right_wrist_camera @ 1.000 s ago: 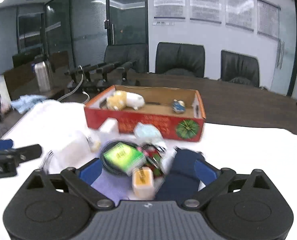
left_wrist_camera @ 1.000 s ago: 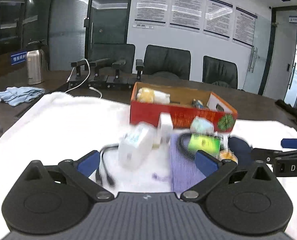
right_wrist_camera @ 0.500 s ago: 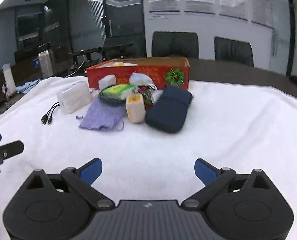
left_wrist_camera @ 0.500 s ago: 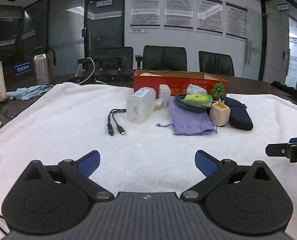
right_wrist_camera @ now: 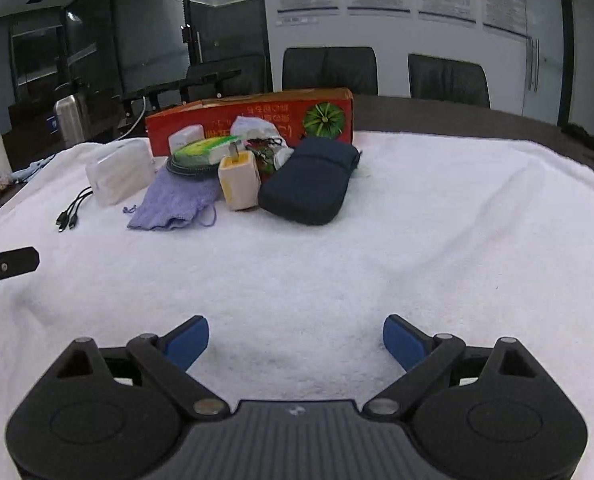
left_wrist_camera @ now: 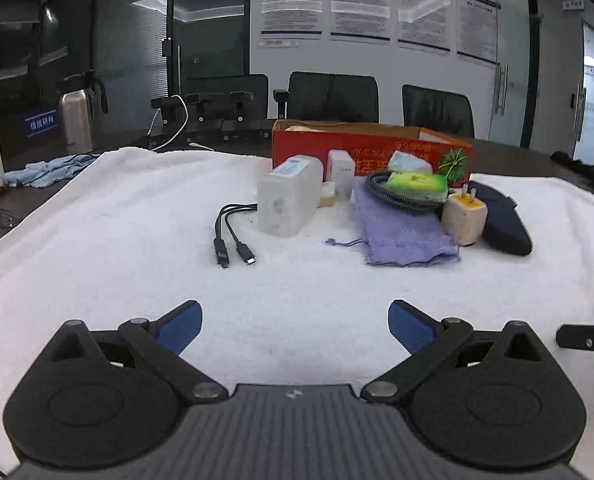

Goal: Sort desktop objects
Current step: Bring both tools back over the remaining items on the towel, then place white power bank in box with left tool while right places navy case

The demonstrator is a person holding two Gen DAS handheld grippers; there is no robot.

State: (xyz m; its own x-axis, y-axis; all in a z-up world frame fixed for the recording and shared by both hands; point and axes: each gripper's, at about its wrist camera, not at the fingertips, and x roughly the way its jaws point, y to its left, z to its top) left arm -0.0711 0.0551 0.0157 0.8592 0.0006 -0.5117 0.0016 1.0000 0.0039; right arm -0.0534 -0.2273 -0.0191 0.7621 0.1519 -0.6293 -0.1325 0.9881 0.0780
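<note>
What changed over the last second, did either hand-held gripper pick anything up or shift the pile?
Both pulled back from the pile toward the near edge of the white towel. The left hand-held gripper and right hand-held gripper were open and empty then and are now. The power bank, purple pouch, plug adapter, navy case and red box lie as before.
</note>
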